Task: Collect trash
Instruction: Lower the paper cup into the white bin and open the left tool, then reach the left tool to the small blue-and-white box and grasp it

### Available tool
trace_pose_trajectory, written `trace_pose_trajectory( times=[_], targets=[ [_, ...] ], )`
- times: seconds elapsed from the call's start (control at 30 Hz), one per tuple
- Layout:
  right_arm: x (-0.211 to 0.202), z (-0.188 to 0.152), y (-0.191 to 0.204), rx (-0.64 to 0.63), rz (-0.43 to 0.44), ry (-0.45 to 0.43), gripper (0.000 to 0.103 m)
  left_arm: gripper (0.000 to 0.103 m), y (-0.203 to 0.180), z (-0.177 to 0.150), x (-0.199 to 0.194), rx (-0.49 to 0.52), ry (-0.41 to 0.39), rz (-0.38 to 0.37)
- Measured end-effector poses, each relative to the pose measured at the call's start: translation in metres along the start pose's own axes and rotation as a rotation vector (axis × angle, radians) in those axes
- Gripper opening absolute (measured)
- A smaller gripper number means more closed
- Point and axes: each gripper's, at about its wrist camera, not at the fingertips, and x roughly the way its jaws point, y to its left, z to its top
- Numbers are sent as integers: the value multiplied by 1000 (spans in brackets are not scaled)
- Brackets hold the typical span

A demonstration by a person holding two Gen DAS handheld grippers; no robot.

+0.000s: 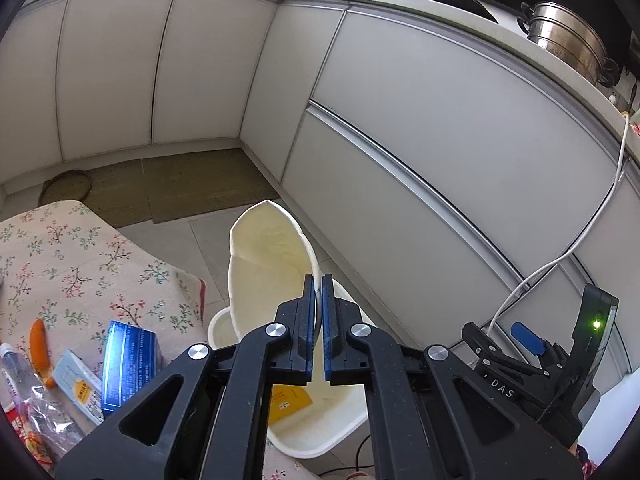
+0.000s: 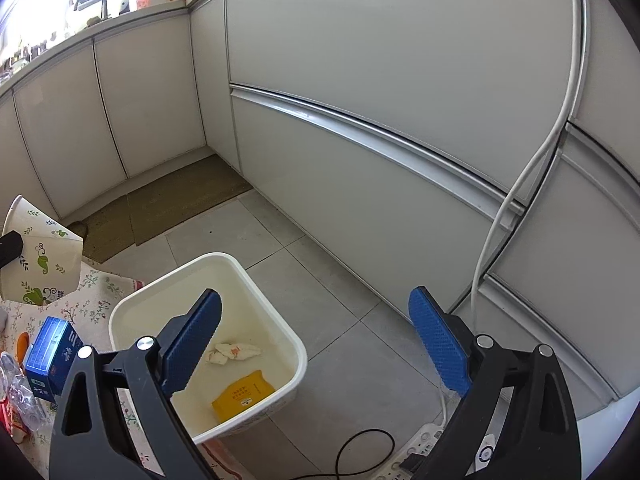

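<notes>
My left gripper (image 1: 318,280) is shut on the rim of a crushed paper cup (image 1: 272,264), whose cream inside faces the camera. The right wrist view shows that same cup (image 2: 40,256) at the left edge, white with green leaf prints. It hangs above the floral table edge, left of the white trash bin (image 2: 208,258). The bin (image 1: 320,436) stands on the floor and holds a yellow packet (image 2: 244,394) and a crumpled wrapper (image 2: 234,352). My right gripper (image 2: 316,300) is open wide and empty, over the bin's right side and the floor.
On the floral tablecloth (image 1: 80,256) lie a blue box (image 1: 128,364), a small pale box (image 1: 78,384), an orange item (image 1: 40,348) and plastic wrappers. Grey cabinets (image 2: 360,80) run along the right. A white cable (image 2: 500,208), a power strip (image 2: 424,444) and a floor mat (image 2: 180,204) are nearby.
</notes>
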Motion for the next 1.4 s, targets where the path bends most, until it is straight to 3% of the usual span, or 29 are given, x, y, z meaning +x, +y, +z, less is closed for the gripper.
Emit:
trace_pose_trajectory(
  times=[0.27, 0.43, 0.53, 0.6, 0.67, 0.77, 0.97, 1.4],
  targets=[
    [7, 1, -20, 16, -25, 3, 92, 4, -11, -12, 30, 29, 66, -8],
    [10, 2, -17, 12, -22, 5, 92, 12, -11, -15, 37, 37, 88, 9],
    [9, 3, -13, 9, -17, 6, 92, 39, -10, -16, 34, 43, 90, 36],
    [8, 3, -10, 7, -11, 3, 92, 73, -8, -17, 29, 43, 67, 78],
    [7, 3, -6, 5, -4, -2, 93, 83, -6, -16, 22, 45, 46, 122],
    [3, 5, 2, 13, 4, -20, 96, 91, 0, -17, 15, 57, 57, 183],
    [-2, 9, 30, 20, 49, -20, 96, 96, 24, -22, 0, 31, 69, 275],
    [-21, 2, 128, -102, 174, -31, 96, 96, 95, -30, -47, -87, 58, 374]
  ],
)
